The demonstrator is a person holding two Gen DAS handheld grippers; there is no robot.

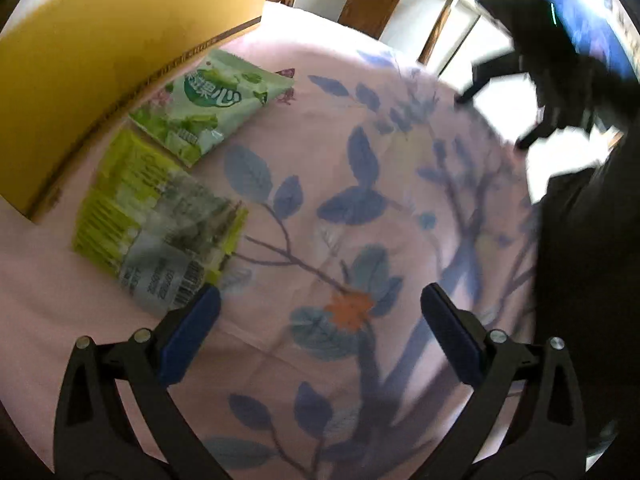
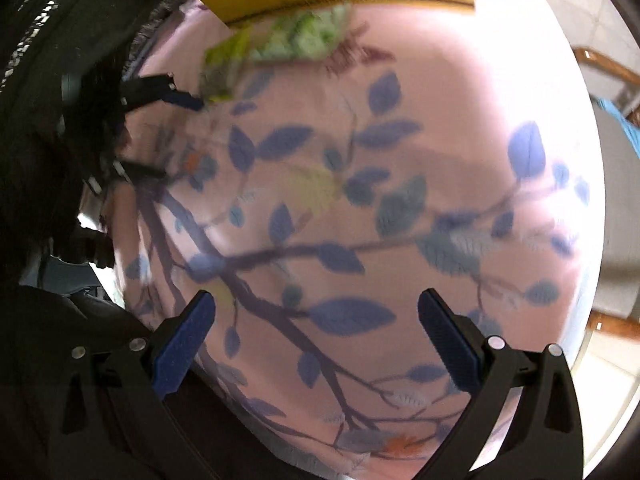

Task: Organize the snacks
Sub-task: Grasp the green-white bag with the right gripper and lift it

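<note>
My left gripper (image 1: pixel 320 300) hangs with its blue pads spread wide and nothing between them, over the pink leaf-printed cloth (image 1: pixel 360 168); my right gripper (image 2: pixel 316 308) is likewise wide open and empty above that cloth. Just beyond my left gripper's left pad lies a yellow-green snack bag (image 1: pixel 156 220), flat on the cloth beside the yellow box (image 1: pixel 100 60). A pale green snack bag (image 1: pixel 208 108) lies next to it, also against the box.
</note>
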